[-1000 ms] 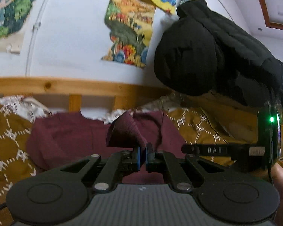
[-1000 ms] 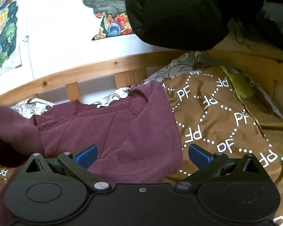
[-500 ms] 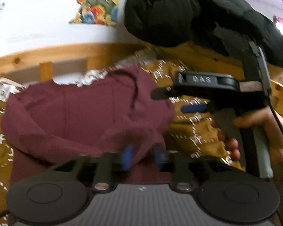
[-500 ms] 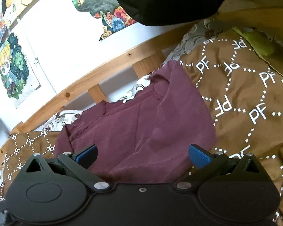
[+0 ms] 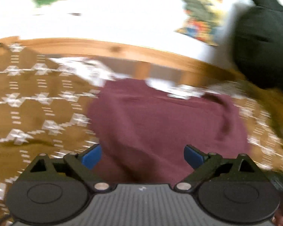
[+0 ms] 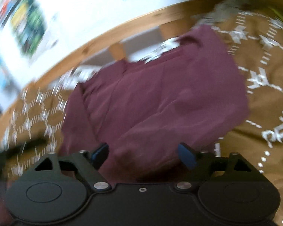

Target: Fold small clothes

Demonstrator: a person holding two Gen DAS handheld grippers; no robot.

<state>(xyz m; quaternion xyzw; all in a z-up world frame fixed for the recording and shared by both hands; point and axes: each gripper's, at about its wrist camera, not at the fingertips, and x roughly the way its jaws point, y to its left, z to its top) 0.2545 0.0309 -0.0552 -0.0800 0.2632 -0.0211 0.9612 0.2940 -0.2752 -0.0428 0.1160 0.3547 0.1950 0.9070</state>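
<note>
**A:** Left gripper (image 5: 142, 156) first: blue pads (image 5: 90, 157) spread wide, nothing between them, just maroon cloth showing through the gap.

**B:** Same on the other side. The right gripper (image 6: 143, 155) has its jaws parted too, blue fingertips (image 6: 186, 155) well apart and holding nothing.

**A:** And the garment (image 6: 156, 98) itself?

**B:** A small maroon top, soft matte fabric, lying on the bedspread (image 5: 34, 113) in front of both grippers. Both views are smeared with motion blur, but I can make out seams and shallow creases running down it.

**A:** It's partly doubled over; from the right wrist there's a fold line crossing diagonally, one layer lying on another.

**B:** Which way does it point?

**A:** The far edge with the neckline reaches toward the wooden bed rail (image 5: 111, 49); the near edge comes right up to the jaws. So the long axis seems to run away from the grippers toward the rail.

**B:** Beyond it, the bedspread is mustard brown with a white dotted lattice and "PF" letters (image 6: 273, 135).

**A:** A white patterned cloth (image 5: 88, 69) peeks out at the rail, and a puffy black jacket (image 5: 262, 43) hangs at the right against the white wall.
</note>
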